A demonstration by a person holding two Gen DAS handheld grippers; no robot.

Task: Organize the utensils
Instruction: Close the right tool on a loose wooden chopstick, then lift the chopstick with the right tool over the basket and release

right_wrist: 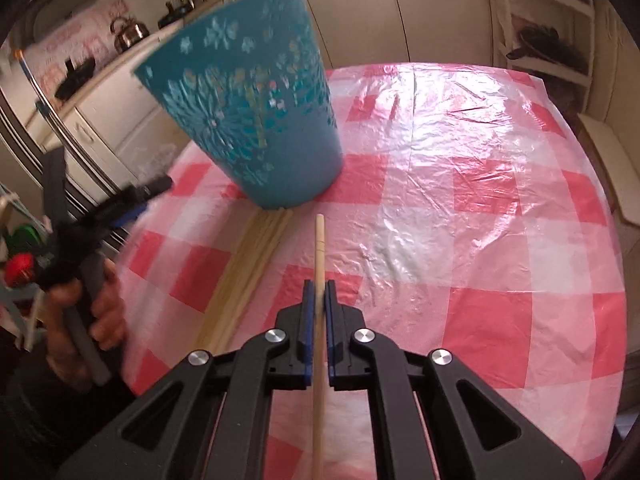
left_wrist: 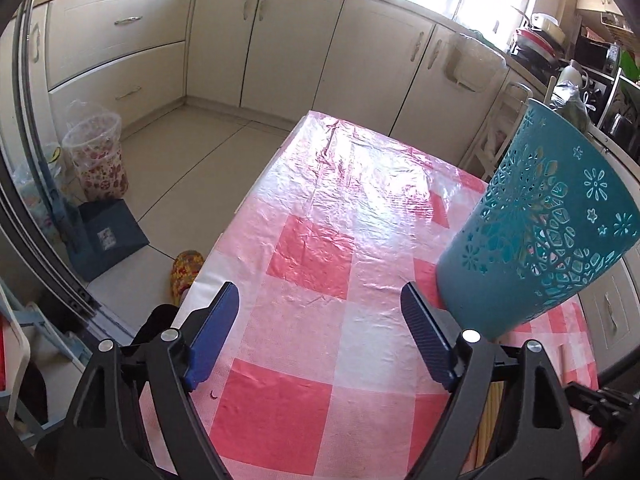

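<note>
A pale wooden chopstick [right_wrist: 319, 264] sits pinched in the right tongs [right_wrist: 319, 300], above the pink-checked plastic-covered tabletop [right_wrist: 460, 200]; the teal perforated plastic holder [right_wrist: 256, 120] stands just ahead — loading looks next; left tongs [left_wrist: 320, 312] spread, empty; remaining chopsticks [right_wrist: 248, 264] lie beside.

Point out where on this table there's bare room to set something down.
Free: the checked tablecloth right of the teal holder, out to the far and right edges. Crowded: the near-left part, where the chopstick bundle lies by the holder and the right tongs grip one chopstick.
</note>
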